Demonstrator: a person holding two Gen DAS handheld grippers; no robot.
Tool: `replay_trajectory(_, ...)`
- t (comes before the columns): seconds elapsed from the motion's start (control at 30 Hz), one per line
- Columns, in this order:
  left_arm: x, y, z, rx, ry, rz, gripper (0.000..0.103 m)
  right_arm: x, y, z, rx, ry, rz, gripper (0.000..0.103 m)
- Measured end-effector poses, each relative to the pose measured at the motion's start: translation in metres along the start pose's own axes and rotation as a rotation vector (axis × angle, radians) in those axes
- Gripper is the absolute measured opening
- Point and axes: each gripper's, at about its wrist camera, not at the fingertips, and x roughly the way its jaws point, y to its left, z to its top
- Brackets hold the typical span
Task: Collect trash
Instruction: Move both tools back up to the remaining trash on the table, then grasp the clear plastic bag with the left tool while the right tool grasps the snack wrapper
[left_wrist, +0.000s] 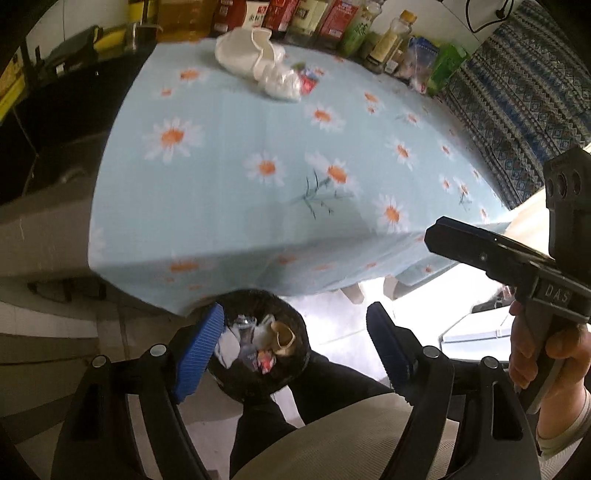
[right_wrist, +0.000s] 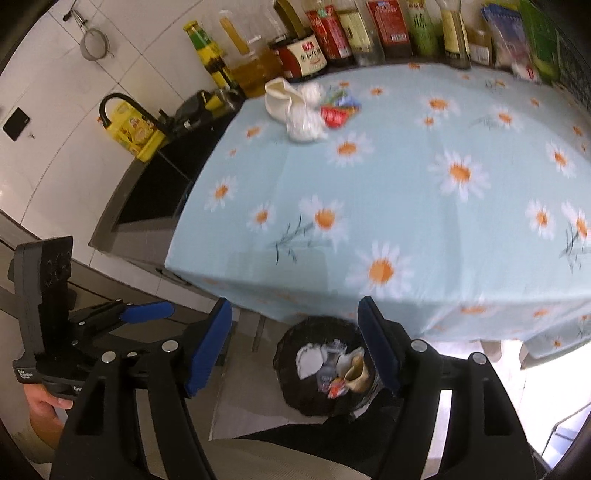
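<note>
Both tongs, left (left_wrist: 295, 350) and right (right_wrist: 295, 350), spread wide, empty, above bin (right_wrist: 291, 391). Remaining trash pile (right_wrist: 303, 110) at table (right_wrist: 406, 221) far edge, well apart from bin. Reach across, grip cup rim first, avoid bottles (right_wrist: 332, 37) behind pile.

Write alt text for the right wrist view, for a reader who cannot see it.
The open right gripper hangs empty above a black trash bin on the floor, already holding crumpled paper and wrappers. Behind it, a daisy-print tablecloth carries a small pile of leftover trash at its far edge, before a row of bottles. The left gripper shows at lower left.
</note>
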Motion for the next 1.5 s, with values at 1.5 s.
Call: replay_trajectory(1.5, 0.095, -0.003, 0.225, -0.185, -0.048, 0.194, 0.077, 0.088, -0.129, 0.208, -0.191, 0.128, 0.165, 0.076)
